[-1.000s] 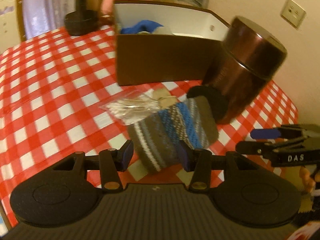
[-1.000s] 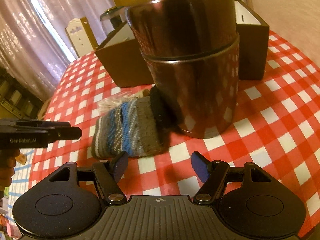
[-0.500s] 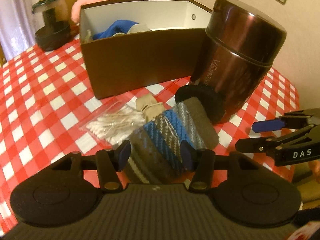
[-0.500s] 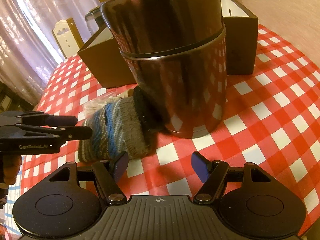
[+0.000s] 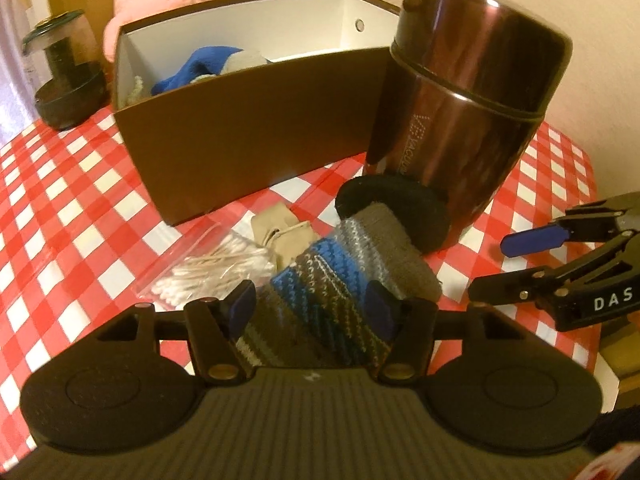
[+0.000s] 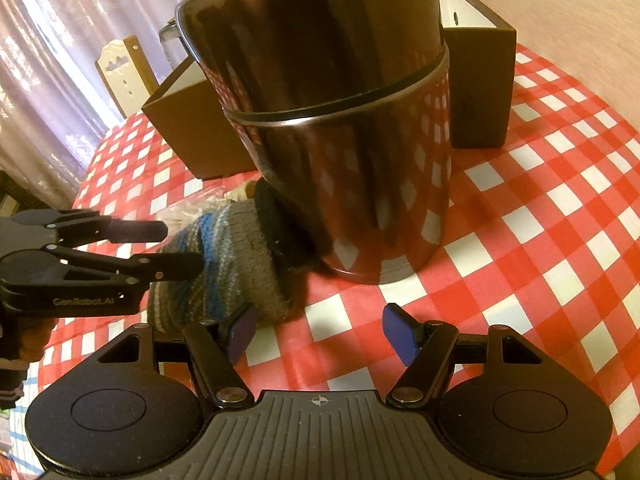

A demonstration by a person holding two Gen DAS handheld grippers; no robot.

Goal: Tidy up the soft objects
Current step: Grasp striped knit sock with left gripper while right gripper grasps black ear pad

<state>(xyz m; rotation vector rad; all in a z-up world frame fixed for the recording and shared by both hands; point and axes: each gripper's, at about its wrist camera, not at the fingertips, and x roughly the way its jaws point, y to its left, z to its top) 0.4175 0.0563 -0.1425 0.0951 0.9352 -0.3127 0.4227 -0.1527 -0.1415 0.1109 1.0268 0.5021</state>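
Observation:
A rolled knitted sock, striped grey, blue and white with a black cuff, lies on the red-and-white checked tablecloth against a shiny brown canister. My left gripper points down over the sock's near end. Its jaws are opening, with the sock between the blue pads and not squeezed. The right wrist view shows the same sock with the left gripper astride it. My right gripper stands open and holds nothing, above the cloth just in front of the canister.
A brown box with white inner walls stands behind the sock, with a blue soft item inside. A clear bag of cotton swabs and a small beige pouch lie left of the sock. A pink plush and a dark jar sit at the back left.
My left gripper has come down and forward onto the sock while rolling, and its jaws have widened to stand on either side of it. The right gripper has barely moved.

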